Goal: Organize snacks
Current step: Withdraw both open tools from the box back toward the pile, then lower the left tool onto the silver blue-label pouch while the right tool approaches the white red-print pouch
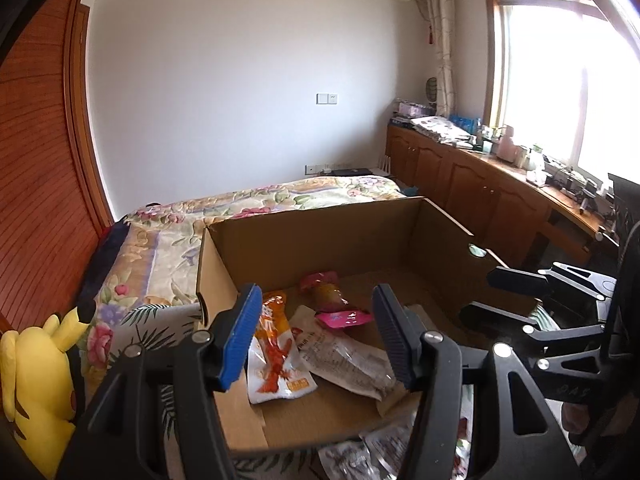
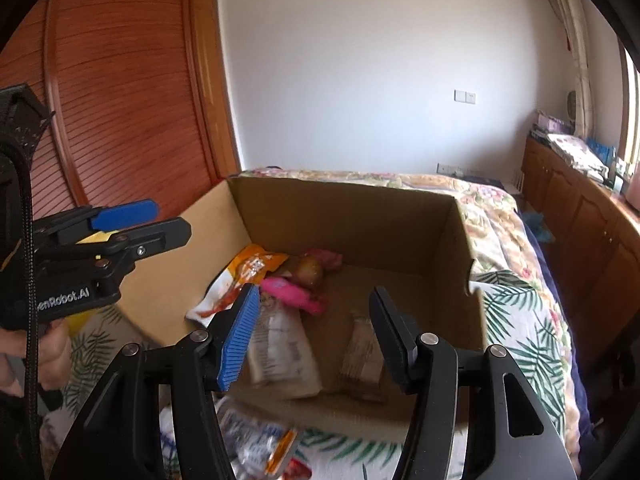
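1. A bed (image 1: 168, 236) with a floral and palm-leaf cover fills the room between a slatted wooden wardrobe (image 1: 36, 184) and a row of wooden cabinets (image 1: 480, 188) under a bright window

2. An open cardboard box (image 1: 320, 236) sits on the bed, and the snacks lie on its floor

3. The left gripper (image 1: 316, 336) hovers above the near edge of the box, its jaws spread wide and holding nothing; in the right wrist view its body reads "enRobot.AI", the first letters hidden

4. The right gripper (image 2: 314, 338) hangs over the box, jaws equally wide apart and empty

5. A yellow plush toy (image 1: 38, 384) lies on the bed to the left of the box

6. Inside the box, an orange-and-white packet (image 1: 276, 360) printed with a red crayfish lies beside a clear packet (image 1: 344, 356) with small print too fine to read

7. A pink-wrapped snack (image 1: 332, 300) rests just behind them

8. A brownish bar wrapper (image 2: 362, 356), blurred, lies to the right on the box floor

9. More packets (image 2: 260, 440) lie on the cover just outside the near wall of the box
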`<state>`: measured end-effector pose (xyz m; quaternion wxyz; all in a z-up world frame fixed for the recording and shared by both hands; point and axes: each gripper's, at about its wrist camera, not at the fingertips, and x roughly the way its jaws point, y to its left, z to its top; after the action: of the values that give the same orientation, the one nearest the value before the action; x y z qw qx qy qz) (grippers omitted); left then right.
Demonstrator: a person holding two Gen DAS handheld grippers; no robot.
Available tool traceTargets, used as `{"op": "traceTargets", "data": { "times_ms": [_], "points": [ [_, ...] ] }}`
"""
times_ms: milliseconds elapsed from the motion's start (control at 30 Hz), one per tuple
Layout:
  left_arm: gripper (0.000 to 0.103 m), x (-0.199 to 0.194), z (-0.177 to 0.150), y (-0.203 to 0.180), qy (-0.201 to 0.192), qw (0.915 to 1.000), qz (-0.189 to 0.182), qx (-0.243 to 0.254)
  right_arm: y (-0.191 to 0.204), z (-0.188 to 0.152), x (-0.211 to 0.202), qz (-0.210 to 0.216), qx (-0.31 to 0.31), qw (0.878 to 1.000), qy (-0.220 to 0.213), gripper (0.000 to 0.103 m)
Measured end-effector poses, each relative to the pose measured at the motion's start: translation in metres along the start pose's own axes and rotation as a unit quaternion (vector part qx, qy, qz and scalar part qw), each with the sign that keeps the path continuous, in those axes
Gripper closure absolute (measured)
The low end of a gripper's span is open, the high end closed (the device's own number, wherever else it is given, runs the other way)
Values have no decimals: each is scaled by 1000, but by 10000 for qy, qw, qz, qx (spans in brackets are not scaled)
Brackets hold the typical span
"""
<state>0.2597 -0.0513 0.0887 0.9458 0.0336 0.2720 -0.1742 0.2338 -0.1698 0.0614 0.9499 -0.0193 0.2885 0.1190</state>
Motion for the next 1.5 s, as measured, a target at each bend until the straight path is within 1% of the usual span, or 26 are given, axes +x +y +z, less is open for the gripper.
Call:
{"op": "traceTargets", "data": {
  "times_ms": [200, 333, 400, 533, 733, 867, 1000, 1200, 1500],
  "points": [
    [45, -32, -13, -11, -116, 9998, -119, 118, 0, -23, -35, 29, -114, 9999, -90, 45],
    [45, -49, -28, -15, -130, 9996, -212, 132, -3, -47, -55, 29, -144, 9998, -94, 45],
    [45, -55, -36, -17, -107, 9997, -203, 130, -8, -58, -58, 22, -134, 9999, -53, 45],
    [45, -61, -50, -15, -78, 9995, -301, 24, -16, -85, -61, -61, -84, 9999, 109, 45],
    [45, -57, -71, -14, 59, 9996, -261, 37, -31, -115, -56, -92, 93, 9994, 310, 46],
    [45, -54, -84, -13, 107, 9997, -227, 30, -33, -130, -53, -59, 175, 9990, 417, 48],
    [45, -48, -100, -14, 231, 9995, -222, 31, -30, -135, -45, 65, 269, 9984, 488, 48],
    [45, -34, -117, -17, 408, 9990, -189, 8, -10, -136, -29, 305, 358, 9974, 550, 48],
    [45, -18, -139, -13, 629, 9979, -130, -49, 14, -140, 0, 304, 331, 9954, 844, 43]
  ]
}}
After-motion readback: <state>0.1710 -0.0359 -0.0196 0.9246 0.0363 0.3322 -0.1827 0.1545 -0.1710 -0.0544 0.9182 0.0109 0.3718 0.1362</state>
